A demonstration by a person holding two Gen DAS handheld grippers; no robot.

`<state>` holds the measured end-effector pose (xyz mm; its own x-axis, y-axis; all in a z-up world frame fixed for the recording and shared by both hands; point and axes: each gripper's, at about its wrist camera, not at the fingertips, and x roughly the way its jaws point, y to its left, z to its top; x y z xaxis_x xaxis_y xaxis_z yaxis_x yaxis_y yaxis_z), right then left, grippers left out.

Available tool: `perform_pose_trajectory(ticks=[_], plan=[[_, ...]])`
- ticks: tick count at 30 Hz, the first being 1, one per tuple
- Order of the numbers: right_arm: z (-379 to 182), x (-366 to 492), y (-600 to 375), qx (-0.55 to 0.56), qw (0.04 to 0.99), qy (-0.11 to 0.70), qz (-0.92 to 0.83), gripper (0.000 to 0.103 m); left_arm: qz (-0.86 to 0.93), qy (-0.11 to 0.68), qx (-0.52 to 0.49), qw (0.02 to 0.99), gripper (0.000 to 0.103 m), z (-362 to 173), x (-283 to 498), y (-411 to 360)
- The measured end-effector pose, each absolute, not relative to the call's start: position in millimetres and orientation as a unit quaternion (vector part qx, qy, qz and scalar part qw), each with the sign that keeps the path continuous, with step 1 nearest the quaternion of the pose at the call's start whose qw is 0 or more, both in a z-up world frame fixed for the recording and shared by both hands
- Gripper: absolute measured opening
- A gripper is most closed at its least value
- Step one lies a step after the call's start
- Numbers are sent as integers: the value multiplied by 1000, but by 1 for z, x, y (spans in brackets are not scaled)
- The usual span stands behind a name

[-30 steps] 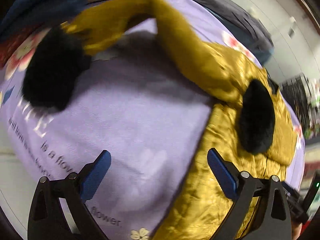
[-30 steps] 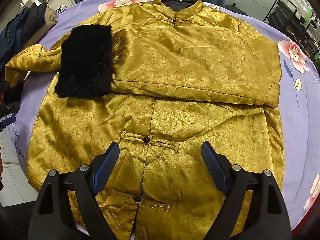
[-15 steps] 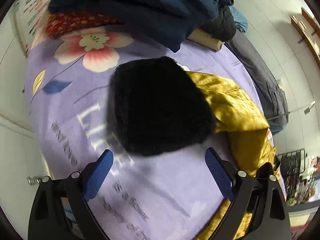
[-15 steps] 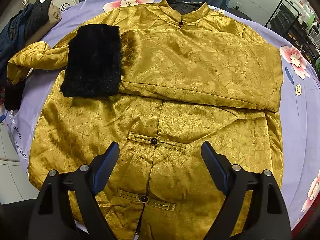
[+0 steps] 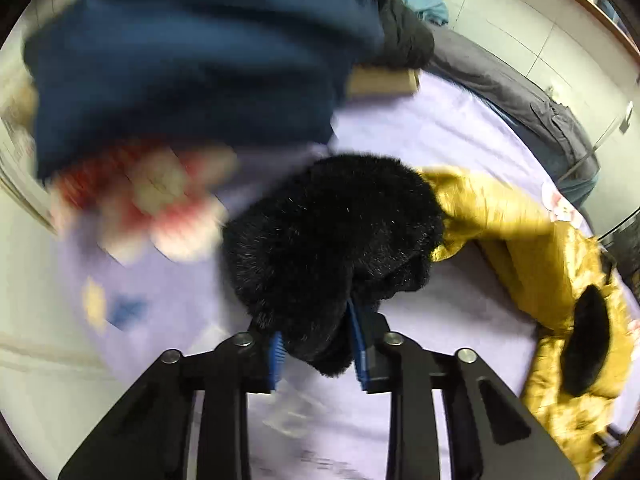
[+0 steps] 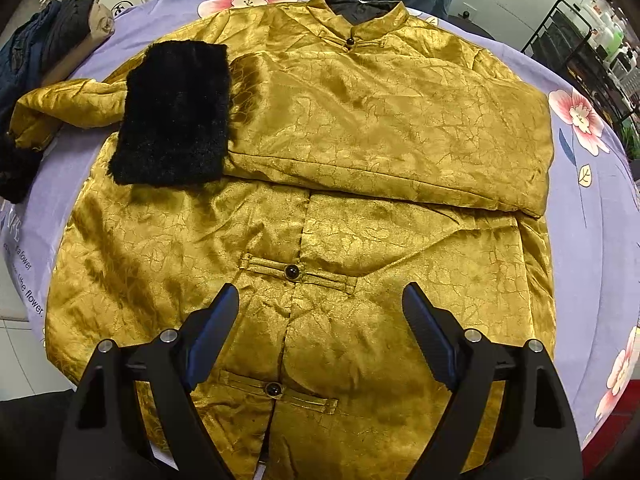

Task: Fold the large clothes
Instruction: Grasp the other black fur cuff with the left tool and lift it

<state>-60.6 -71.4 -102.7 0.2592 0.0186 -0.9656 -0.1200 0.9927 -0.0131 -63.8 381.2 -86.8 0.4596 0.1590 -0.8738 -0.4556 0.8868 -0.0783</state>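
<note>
Left gripper [image 5: 316, 354] clamped on black fur cuff [image 5: 328, 248] of gold jacket [image 6: 320, 184], spread on purple sheet [image 6: 592, 240]. Right gripper [image 6: 320, 336] above hem, fingers apart.

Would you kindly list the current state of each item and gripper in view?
Left gripper: shut on the black fur cuff.
Right gripper: open, above the jacket.
Gold jacket: flat, buttoned.
One sleeve: folded across the chest.
Other sleeve: unfolded, outstretched.

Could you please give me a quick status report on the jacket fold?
Left gripper shut on black fur cuff. Right gripper open above gold jacket. Nothing in the way.
</note>
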Motion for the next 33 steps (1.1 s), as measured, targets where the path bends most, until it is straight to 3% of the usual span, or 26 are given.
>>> perform_pose_trajectory(ticks=[6, 10, 12, 14, 16, 23, 28, 30, 33], plan=[[-105, -58, -71, -31, 789, 611, 46, 83, 228, 486, -144, 831, 17, -69, -99, 412], [-105, -57, -66, -32, 789, 611, 50, 83, 249, 504, -248, 789, 23, -101, -137, 427], [-104, -56, -64, -36, 789, 611, 51, 83, 233, 473, -341, 778, 37, -107, -154, 429], [-105, -55, -63, -40, 788, 612, 51, 83, 226, 433, -400, 775, 73, -105, -165, 425], [-106, -54, -62, -42, 785, 616, 51, 83, 214, 396, -453, 769, 85, -105, -166, 424], [-104, -53, -55, -55, 786, 613, 57, 83, 192, 339, -612, 688, 85, -136, -127, 428], [-102, -58, -59, -57, 789, 609, 50, 83, 220, 336, -628, 667, 85, -151, -110, 433], [-102, -60, -64, -52, 790, 610, 43, 83, 224, 357, -615, 666, 78, -154, -102, 434], [-104, -62, -71, -44, 788, 613, 33, 83, 232, 383, -577, 683, 58, -148, -94, 433]])
